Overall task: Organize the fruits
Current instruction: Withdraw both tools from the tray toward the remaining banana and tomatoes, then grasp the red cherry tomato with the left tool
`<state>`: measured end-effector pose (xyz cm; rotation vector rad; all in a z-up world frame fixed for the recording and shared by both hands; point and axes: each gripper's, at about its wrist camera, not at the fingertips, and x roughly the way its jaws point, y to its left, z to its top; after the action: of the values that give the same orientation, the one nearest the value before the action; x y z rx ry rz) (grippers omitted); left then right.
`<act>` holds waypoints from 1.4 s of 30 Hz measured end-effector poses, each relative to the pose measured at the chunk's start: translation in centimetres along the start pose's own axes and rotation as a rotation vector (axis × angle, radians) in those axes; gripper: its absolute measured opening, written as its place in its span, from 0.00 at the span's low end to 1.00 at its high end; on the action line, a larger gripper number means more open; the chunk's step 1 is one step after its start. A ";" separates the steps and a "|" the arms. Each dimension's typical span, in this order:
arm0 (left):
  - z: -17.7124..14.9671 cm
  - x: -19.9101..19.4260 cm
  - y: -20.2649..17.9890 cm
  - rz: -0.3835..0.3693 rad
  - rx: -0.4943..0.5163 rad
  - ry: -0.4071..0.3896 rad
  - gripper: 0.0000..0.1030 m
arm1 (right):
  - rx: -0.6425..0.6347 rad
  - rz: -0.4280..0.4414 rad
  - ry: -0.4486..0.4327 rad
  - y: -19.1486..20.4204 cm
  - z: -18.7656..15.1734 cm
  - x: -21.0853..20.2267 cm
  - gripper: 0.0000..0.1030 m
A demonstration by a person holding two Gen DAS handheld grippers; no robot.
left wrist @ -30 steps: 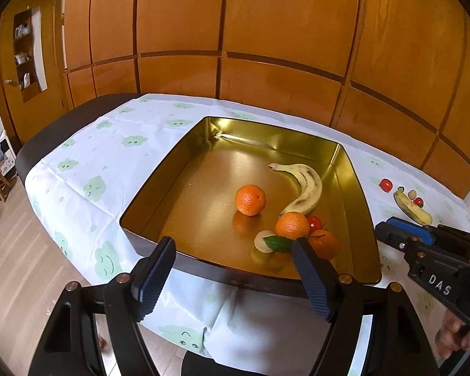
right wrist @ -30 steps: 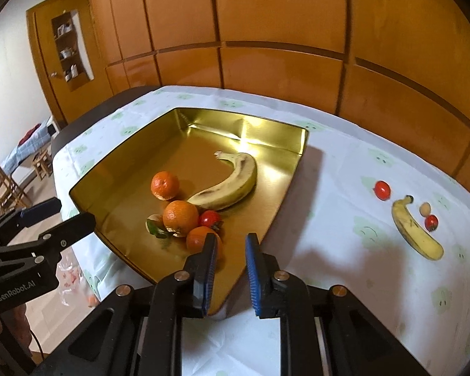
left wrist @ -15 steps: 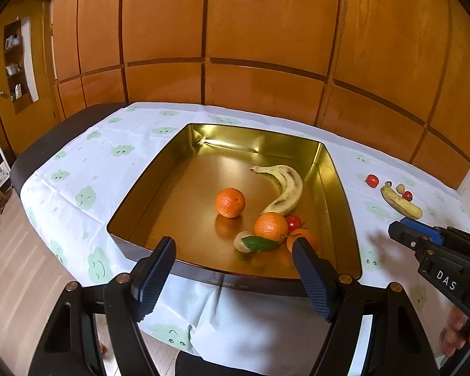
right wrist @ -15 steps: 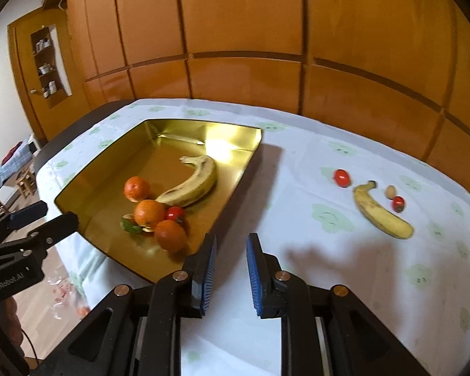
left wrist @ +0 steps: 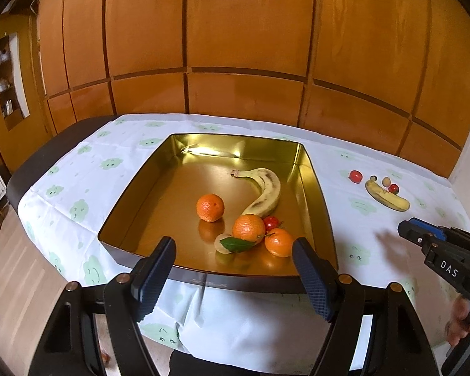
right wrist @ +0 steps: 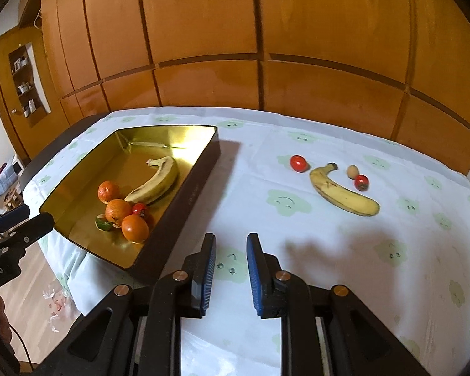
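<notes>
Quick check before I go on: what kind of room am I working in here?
Most likely a home dining or living room: orange-brown wood-panelled wall, a table under a white cloth printed with green smiley clouds, and a recessed wall shelf holding small crockery.

Right wrist view: the left gripper [right wrist: 31, 221] pokes in at the left edge, mostly cut off, jaws unreadable. In the gold tray [right wrist: 185, 188], a small pale round fruit [right wrist: 101, 219] sits half hidden under a green leaf [right wrist: 105, 225] and behind the oranges, kind unclear. Near the table's far right edge, a tan ball [right wrist: 352, 170] beside the loose banana [right wrist: 341, 192] is too small to name. Left wrist view: the right gripper [left wrist: 420, 235] is clipped by the right edge, and the hand [left wrist: 463, 326] on its grip is blurred
</notes>
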<state>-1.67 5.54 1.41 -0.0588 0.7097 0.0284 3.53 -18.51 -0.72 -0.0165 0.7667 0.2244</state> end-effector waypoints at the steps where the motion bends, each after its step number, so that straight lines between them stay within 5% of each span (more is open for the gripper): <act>1: 0.0 -0.1 -0.2 -0.001 0.005 -0.002 0.75 | 0.004 -0.002 -0.001 -0.2 -0.1 -0.1 0.19; 42: 2.0 2.6 -11.5 -0.142 0.243 0.035 0.75 | 0.225 -0.186 0.036 -11.8 -3.7 0.1 0.20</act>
<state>2.10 -5.79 1.75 0.1236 0.7379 -0.1956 3.55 -30.35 -4.24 0.1212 0.8180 -0.0402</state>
